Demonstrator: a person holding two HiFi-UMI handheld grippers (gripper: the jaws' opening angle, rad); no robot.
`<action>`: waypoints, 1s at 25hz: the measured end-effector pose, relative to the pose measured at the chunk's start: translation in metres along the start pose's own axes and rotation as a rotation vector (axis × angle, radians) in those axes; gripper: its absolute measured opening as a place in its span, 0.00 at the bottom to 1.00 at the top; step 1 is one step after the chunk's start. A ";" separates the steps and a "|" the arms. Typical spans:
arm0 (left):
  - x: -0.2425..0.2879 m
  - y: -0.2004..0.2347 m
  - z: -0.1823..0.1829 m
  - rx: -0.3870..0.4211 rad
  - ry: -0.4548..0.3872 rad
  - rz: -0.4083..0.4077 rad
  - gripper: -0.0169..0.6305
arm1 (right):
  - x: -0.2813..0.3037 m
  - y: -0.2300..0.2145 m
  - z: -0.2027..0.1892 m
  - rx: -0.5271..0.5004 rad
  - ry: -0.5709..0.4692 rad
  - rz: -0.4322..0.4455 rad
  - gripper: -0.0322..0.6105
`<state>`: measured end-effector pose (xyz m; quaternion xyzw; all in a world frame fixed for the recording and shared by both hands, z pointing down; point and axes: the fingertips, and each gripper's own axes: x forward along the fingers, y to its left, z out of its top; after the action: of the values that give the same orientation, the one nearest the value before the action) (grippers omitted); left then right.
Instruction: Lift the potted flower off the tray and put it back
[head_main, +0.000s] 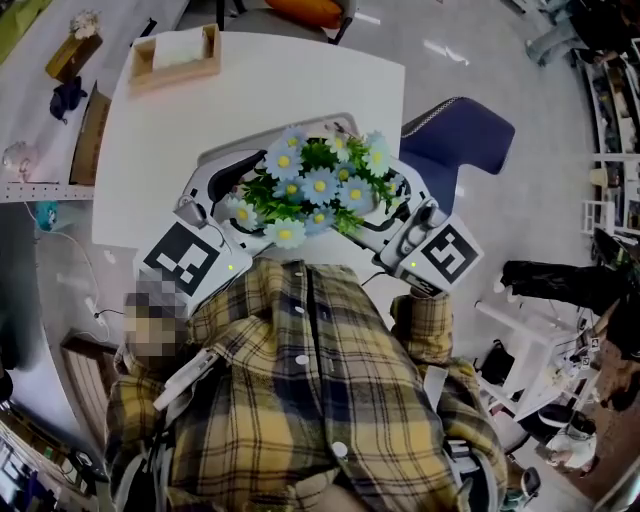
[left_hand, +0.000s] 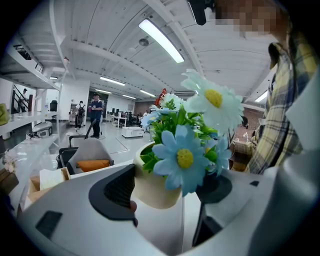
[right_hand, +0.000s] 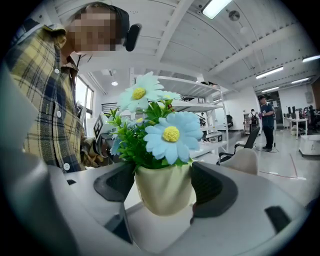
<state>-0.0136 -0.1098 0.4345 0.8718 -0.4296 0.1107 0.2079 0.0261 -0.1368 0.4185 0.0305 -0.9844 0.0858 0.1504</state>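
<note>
The potted flower (head_main: 315, 185), pale blue daisies over green leaves in a cream pot (right_hand: 164, 189), sits between both grippers at the near edge of the white table (head_main: 250, 90). My left gripper (left_hand: 167, 192) reaches in from the lower left, its left pad against the pot (left_hand: 152, 187); a bloom hides the other pad's contact. From the lower right comes my right gripper (right_hand: 165, 187), with both dark pads pressed on the pot's sides. The blooms and gripper bodies hide the pot's base and the tray under it.
A wooden box holding white paper (head_main: 175, 55) stands at the table's far left. A blue chair (head_main: 455, 135) is beside the table's right edge. A person (left_hand: 95, 112) stands far off in the room behind.
</note>
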 end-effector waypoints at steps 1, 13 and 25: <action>0.000 0.000 0.000 0.003 -0.002 0.000 0.58 | 0.000 0.000 0.000 0.000 0.000 -0.002 0.60; 0.000 0.002 0.001 0.021 -0.008 -0.001 0.58 | 0.001 -0.001 -0.002 -0.006 0.010 -0.008 0.60; -0.002 0.002 0.004 0.011 -0.010 -0.003 0.58 | 0.002 0.000 0.003 -0.010 -0.010 -0.002 0.60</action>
<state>-0.0168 -0.1114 0.4312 0.8741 -0.4288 0.1082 0.2012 0.0232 -0.1378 0.4163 0.0313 -0.9855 0.0807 0.1459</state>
